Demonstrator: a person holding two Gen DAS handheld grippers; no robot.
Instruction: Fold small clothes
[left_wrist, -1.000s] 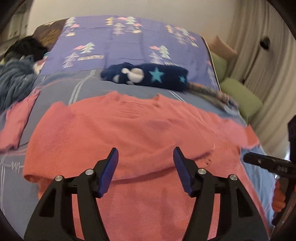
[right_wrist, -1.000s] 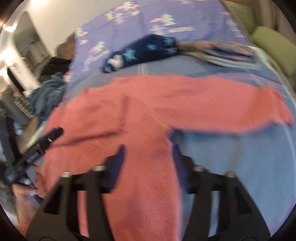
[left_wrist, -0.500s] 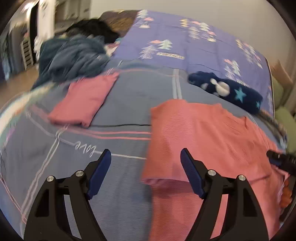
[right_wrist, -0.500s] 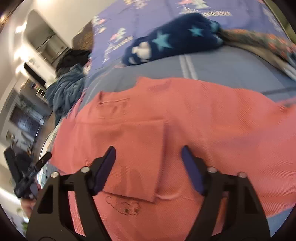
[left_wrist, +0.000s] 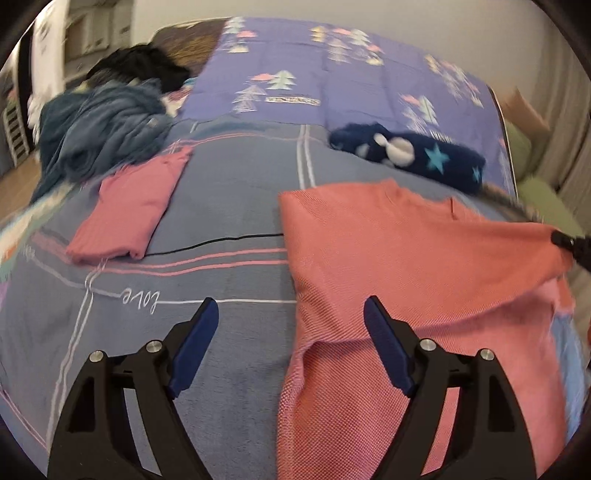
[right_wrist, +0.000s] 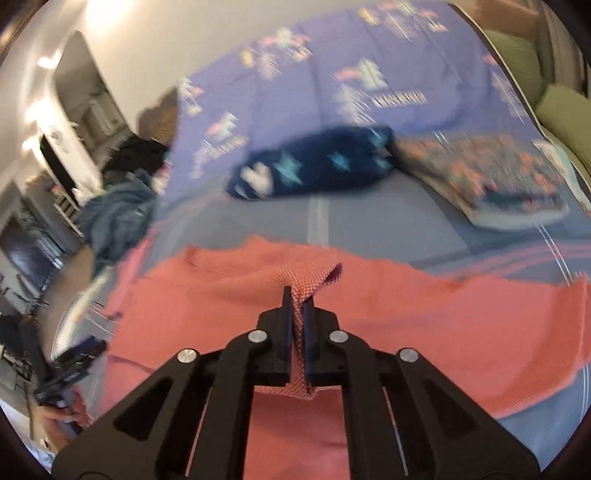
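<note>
Spread across the bed (left_wrist: 229, 206), its grey-blue striped cover bearing the word "love", your coral sweater (left_wrist: 406, 258) lies partly folded. Your right gripper (right_wrist: 298, 310) closes its jaws on a pinched fold of that sweater, fabric pressed between the pads. Your left gripper (left_wrist: 291, 332) hovers over the sweater's left edge, jaws opening wide with nothing gripped. A folded pink garment (left_wrist: 129, 214) rests apart to the left, beside a blue heap of clothes (left_wrist: 99, 133).

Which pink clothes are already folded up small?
The small pink garment lying far left by the blue pile is a neat rectangle. The big coral sweater is spread out, pinched by the right gripper.
</note>
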